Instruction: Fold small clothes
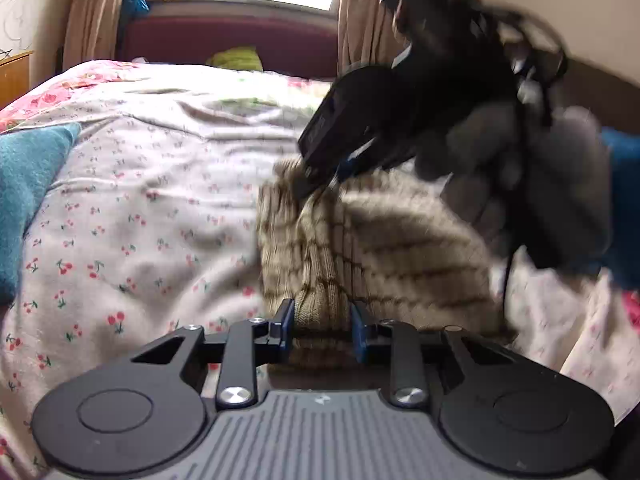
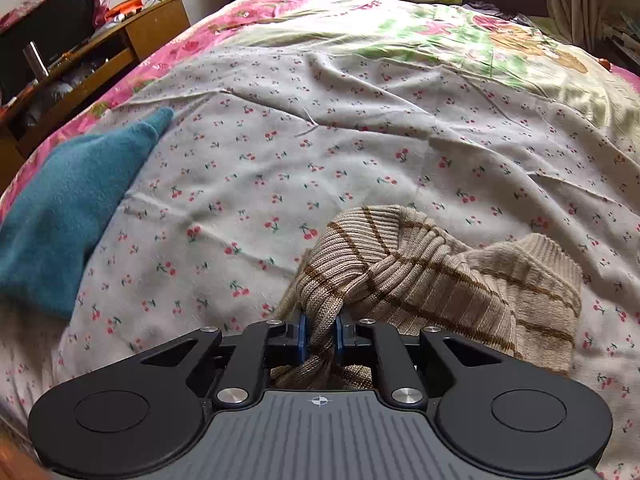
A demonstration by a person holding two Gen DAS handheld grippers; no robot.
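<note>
Left gripper (image 1: 322, 330): pinching ribbed beige knit garment (image 1: 380, 240)
Right gripper (image 2: 320, 336): clamped on bunched knit
Sheet (image 2: 320, 140): cherry-print, wrinkled

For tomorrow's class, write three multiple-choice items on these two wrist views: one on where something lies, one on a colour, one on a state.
1. Where does the teal cloth lie on the bed?
A. left of the striped knit
B. on top of the knit
C. under the window

2. What colour are the stripes on the knit garment?
A. red
B. brown
C. blue

3. How is the right claw?
A. open above the sheet
B. shut on nothing
C. shut on the knit

Answers: 1 A, the cloth sits at the left edge of the cherry-print sheet; 2 B, brown lines cross beige ribbing; 3 C, fabric is pinched between its blue pads.
</note>
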